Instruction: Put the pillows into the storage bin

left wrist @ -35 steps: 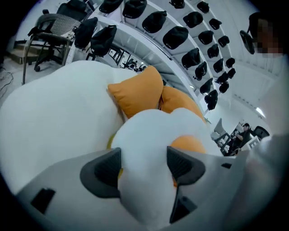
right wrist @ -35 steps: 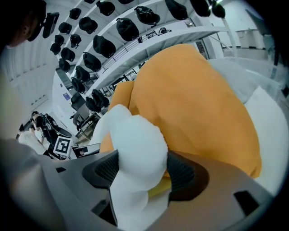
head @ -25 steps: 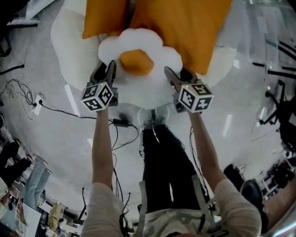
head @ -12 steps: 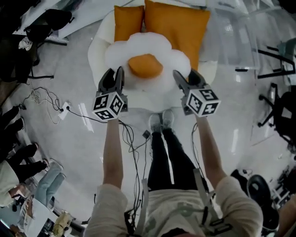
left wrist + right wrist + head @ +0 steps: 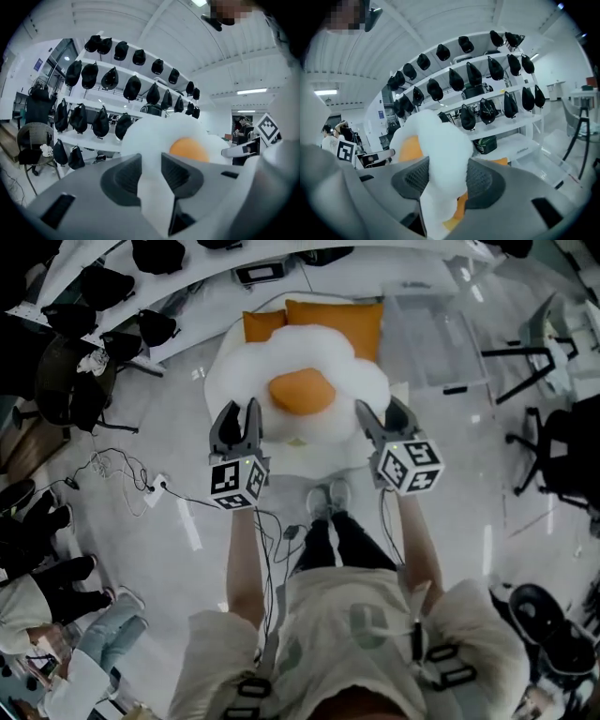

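A fried-egg pillow point(image 5: 298, 360), white with an orange yolk point(image 5: 302, 390), hangs in the air between my two grippers. My left gripper point(image 5: 239, 416) is shut on its left edge; its jaws have just been closing a little on the white fabric point(image 5: 151, 140). My right gripper point(image 5: 380, 414) is shut on the right edge, with thick white stuffing point(image 5: 443, 154) bulging between the pads. Far below, two orange pillows point(image 5: 337, 313) point(image 5: 259, 326) lie on a white round seat point(image 5: 217, 382). A clear storage bin point(image 5: 433, 326) stands to their right.
White shelves with several black caps point(image 5: 112, 79) point(image 5: 487, 70) stand behind the seat. Cables and a power strip point(image 5: 155, 488) lie on the floor at left. Black chairs point(image 5: 562, 460) stand at right, and people point(image 5: 37, 601) are at lower left.
Both grippers have risen together with the egg pillow. The orange pillows, seat and floor now look smaller and farther below, and the shelves have come into view.
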Available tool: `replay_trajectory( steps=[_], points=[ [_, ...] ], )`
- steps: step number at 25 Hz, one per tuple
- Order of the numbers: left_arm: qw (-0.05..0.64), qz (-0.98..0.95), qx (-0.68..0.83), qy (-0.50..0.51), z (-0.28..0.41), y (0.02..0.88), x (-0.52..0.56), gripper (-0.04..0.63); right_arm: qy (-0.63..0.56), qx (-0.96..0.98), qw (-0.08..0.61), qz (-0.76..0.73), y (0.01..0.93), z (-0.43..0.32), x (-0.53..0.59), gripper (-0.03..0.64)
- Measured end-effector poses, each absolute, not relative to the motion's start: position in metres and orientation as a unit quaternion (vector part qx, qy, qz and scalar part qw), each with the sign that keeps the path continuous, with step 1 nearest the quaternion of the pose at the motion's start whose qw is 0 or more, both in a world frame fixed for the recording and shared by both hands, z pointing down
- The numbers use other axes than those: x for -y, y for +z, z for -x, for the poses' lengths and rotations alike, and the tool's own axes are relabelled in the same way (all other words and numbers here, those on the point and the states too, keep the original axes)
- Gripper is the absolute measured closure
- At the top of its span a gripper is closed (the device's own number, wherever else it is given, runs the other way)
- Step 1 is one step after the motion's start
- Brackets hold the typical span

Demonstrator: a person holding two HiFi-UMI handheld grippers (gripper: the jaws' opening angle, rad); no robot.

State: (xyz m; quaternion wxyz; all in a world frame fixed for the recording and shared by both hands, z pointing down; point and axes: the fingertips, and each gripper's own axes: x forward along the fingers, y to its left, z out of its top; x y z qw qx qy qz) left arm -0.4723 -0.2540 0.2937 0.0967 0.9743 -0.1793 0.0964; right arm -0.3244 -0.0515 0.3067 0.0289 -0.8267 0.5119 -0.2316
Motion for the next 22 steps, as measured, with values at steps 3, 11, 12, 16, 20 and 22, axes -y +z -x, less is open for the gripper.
replay_trajectory(
  steps=[3,11,12,16,20,22],
  points=[
    [0.081,-0.975,0.184,0.093,0.491,0.262,0.219,0.468,-0.226,-0.509,0.033,0.83,0.28,0.343,0.016,0.408],
    [0.052,-0.981,0.177,0.058,0.523,0.227,0.156,0.477,-0.193,-0.504,0.044,0.841,0.251,0.375,-0.043,0.408],
    [0.051,-0.981,0.177,0.055,0.528,0.226,0.155,0.477,-0.192,-0.504,0.044,0.841,0.251,0.38,-0.044,0.408],
    [0.055,-0.981,0.176,0.056,0.54,0.225,0.159,0.477,-0.192,-0.498,0.043,0.845,0.248,0.392,-0.04,0.408],
    [0.057,-0.982,0.174,0.053,0.546,0.225,0.155,0.48,-0.185,-0.498,0.038,0.846,0.245,0.399,-0.046,0.408],
    [0.059,-0.982,0.171,0.051,0.547,0.225,0.153,0.482,-0.183,-0.495,0.037,0.849,0.244,0.401,-0.048,0.408]
  ],
)
